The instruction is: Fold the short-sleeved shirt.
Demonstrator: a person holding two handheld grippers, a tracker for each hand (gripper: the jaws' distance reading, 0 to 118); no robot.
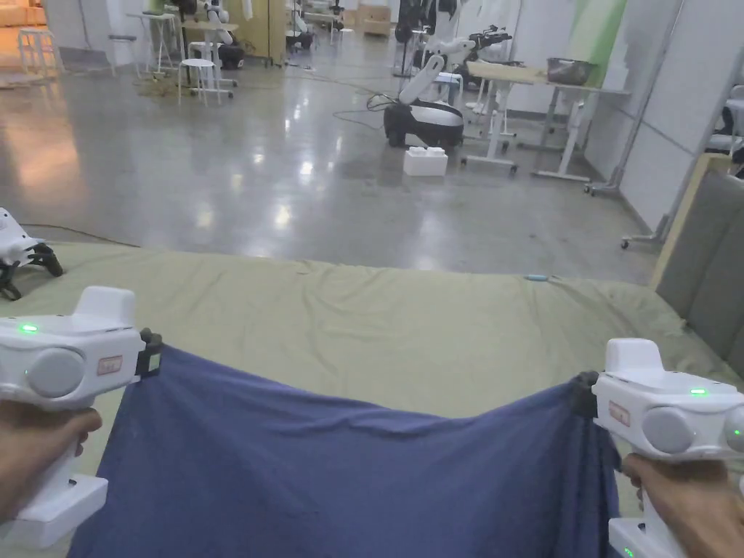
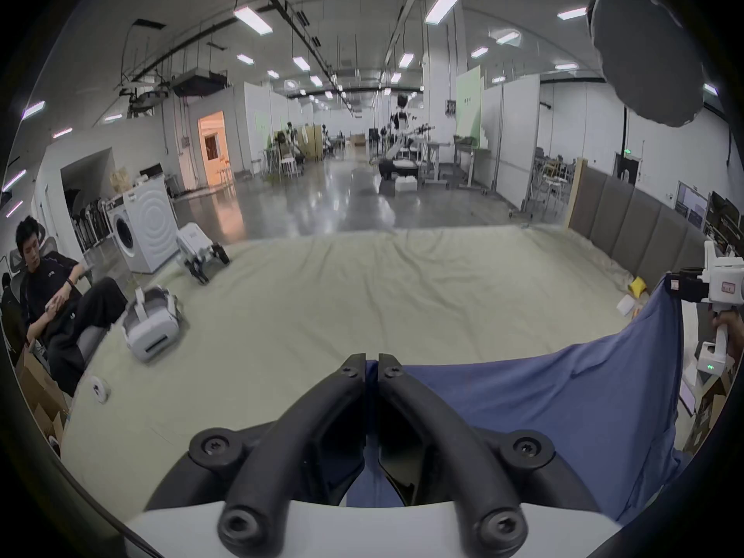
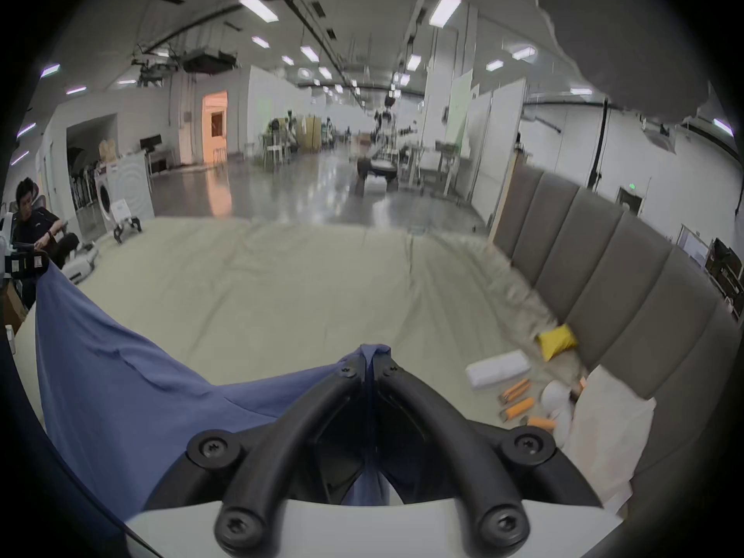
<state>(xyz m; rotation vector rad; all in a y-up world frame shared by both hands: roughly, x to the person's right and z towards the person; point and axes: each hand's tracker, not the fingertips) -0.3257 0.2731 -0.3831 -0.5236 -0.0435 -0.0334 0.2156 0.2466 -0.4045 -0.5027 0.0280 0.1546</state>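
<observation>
Blue short-sleeved cotton shirt [image 1: 327, 465] hangs stretched between the two tongs, sagging in the middle! Left tongs [image 2: 371, 359] are clamped on one top corner, right tongs [image 3: 369, 355] clamped on the other. Beyond both tongs spreads the pale green bed sheet [image 1: 378, 327], lightly wrinkled.

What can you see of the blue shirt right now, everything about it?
The blue shirt looks like soft, thin knit fabric, plain, with no print in sight. It is held up by two points on its top edge: the left gripper and the right gripper each have their jaws closed on the cloth. The edge between them sags in a shallow curve and the body hangs down with loose folds, bunched most under the right gripper. It hangs over the near part of the pale green sheet. Sleeves and collar cannot be made out.
</observation>
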